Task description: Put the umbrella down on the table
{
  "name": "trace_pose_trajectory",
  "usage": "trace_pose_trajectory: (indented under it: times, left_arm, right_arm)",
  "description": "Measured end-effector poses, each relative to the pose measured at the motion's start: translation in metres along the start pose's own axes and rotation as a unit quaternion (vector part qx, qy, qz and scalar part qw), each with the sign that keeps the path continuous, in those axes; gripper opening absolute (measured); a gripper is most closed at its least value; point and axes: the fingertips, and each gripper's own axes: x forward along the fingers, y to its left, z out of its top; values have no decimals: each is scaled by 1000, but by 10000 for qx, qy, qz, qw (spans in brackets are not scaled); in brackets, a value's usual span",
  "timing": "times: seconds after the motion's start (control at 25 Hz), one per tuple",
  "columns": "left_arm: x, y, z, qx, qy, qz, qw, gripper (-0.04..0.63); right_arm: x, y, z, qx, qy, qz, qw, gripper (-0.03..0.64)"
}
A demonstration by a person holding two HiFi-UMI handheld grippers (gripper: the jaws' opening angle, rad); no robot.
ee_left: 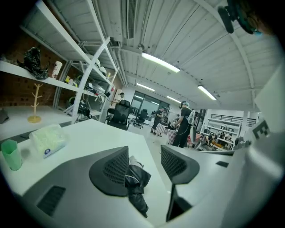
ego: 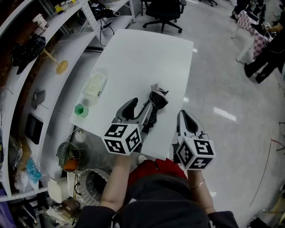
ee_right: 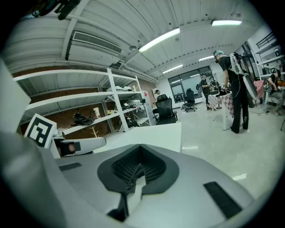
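Observation:
A black folded umbrella (ego: 156, 103) lies on the white table (ego: 142, 58) near its front edge, clear of both grippers. My left gripper (ego: 136, 110) hovers just above and in front of it, jaws open. In the left gripper view the umbrella (ee_left: 136, 180) rests on the tabletop below the gap, and neither of the fingers (ee_left: 113, 171) touches it. My right gripper (ego: 186, 121) hangs off the table's right front corner. Its jaws (ee_right: 138, 171) are shut with nothing between them.
A tissue packet (ego: 95, 84) and a small green cup (ego: 81, 110) sit at the table's left edge. Shelving with a wooden stand (ego: 56, 61) runs along the left. An office chair (ego: 164, 11) stands beyond the table; people stand at the far right.

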Motion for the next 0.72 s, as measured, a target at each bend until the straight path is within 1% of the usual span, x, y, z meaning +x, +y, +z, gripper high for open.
trace_pose_trajectory:
  times: [0.16,0.32,0.44,0.56,0.72]
  left_arm:
    - [-23,2,26,57,-421,88,9991,199]
    - [-46,3,48,90,-797,141,9967,117]
    - [-62,3,59,189,-1000,229,9945,70]
    - [-75,4,66,234,-1188,289,9922,41]
    - [-90,6,70,302,-1341,376,9898,23]
  right_arm:
    - [-2,12,13,-61,-156,141,9998,18]
    - [-4,26,23,-124,-278,293,9991,18]
    - [-6,36,30,-181,-358,415,9983,18]
    - [-7,44,34,-234,-432,535,9974,18]
    - [-9,55,40,-273,-503,666,9961,18]
